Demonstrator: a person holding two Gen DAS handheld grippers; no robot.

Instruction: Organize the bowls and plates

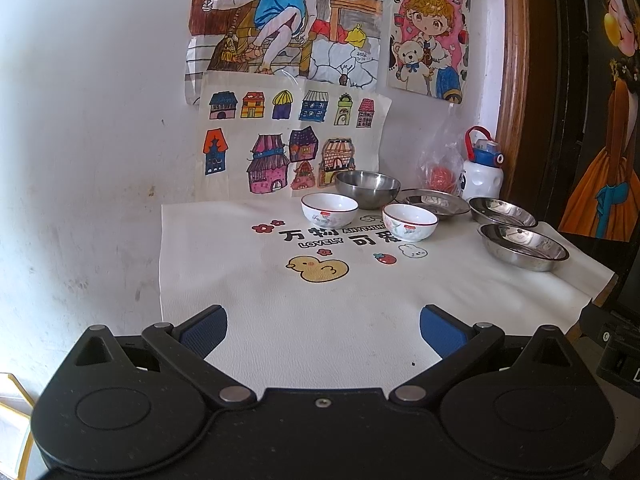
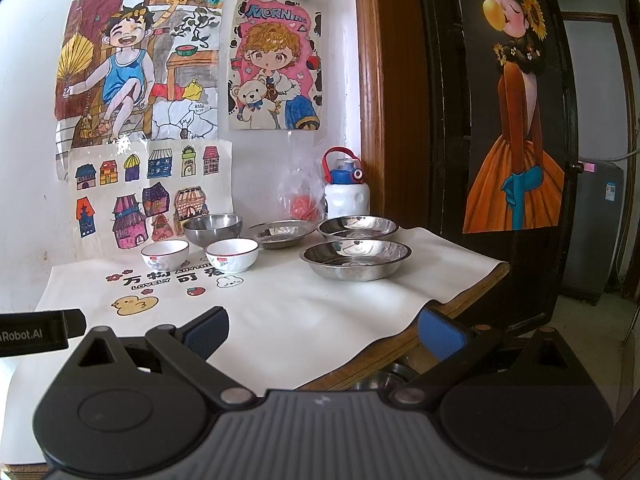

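White mat (image 2: 280,312) on a table: bowls (image 2: 232,254) and plates (image 2: 356,258) cluster at the far edge, ahead of both grippers — right gripper (image 2: 323,330) nearer the plates, left gripper (image 1: 323,330) facing the bowls; both open, empty.

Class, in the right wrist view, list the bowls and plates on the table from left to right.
Left white bowl → steel bowl → right white bowl → flat steel plate → near steel dish, with the far steel dish behind it.

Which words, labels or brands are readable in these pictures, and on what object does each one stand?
"MORNING": bear drawing on the wall.
"万物", "可爱", "LOVELY", "ANYTHI…" (partly hidden by the bowls): white table mat.
"Robot.AI": black device at the left edge.
Red labels on the white bowls: too small to read.
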